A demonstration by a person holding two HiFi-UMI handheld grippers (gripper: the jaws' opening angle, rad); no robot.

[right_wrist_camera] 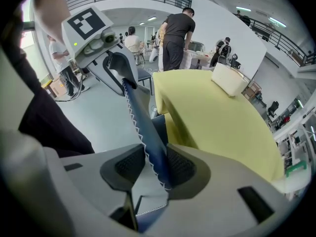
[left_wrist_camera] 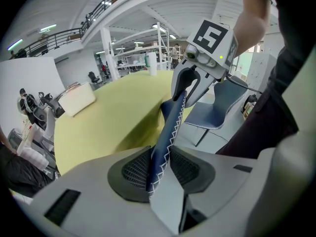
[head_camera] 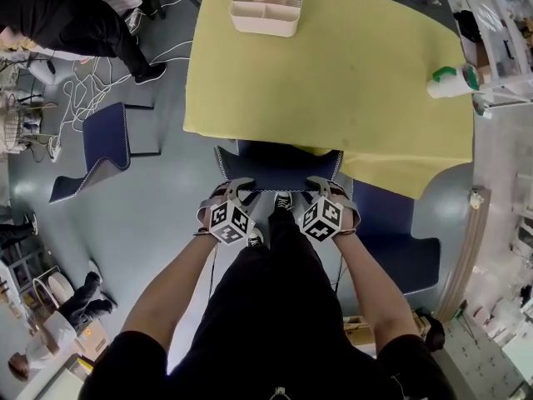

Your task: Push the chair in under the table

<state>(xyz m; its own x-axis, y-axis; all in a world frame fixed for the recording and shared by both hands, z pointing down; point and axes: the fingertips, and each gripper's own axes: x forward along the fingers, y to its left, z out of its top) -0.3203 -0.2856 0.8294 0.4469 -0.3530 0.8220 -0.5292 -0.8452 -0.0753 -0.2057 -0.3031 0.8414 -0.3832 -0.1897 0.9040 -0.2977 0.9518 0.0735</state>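
Stitching in white zigzag is running along the top edge of the navy chair (head_camera: 279,167), and both tools are biting on that backrest edge. The left hand-held gripper (head_camera: 236,188) is clamping the backrest toward its 9 o'clock end, and in its own view the dark ribbed pads are pressing on both faces of the fabric. The right hand-held gripper (head_camera: 323,187) is clamping the same edge toward the 3 o'clock end, its pads likewise closing on the fabric from either side. Both are pointing steeply down, with the person's forearms (head_camera: 179,282) reaching in from 6 o'clock in the head view. The chair is standing at the 6 o'clock side of the surface (head_camera: 333,82), which is wearing a yellow cloth. Its front part is disappearing beneath the cloth's hanging edge while the backrest is standing clear of it. A beige divided container (head_camera: 266,11) is sitting at the surface's 12 o'clock edge, and a white cup with a green lid (head_camera: 454,80) is sitting at its 3 o'clock edge. A second navy chair (head_camera: 100,148) is standing well apart at 9 o'clock on the grey floor (head_camera: 166,215), and a third chair (head_camera: 400,232) is standing just beside at 4 o'clock.
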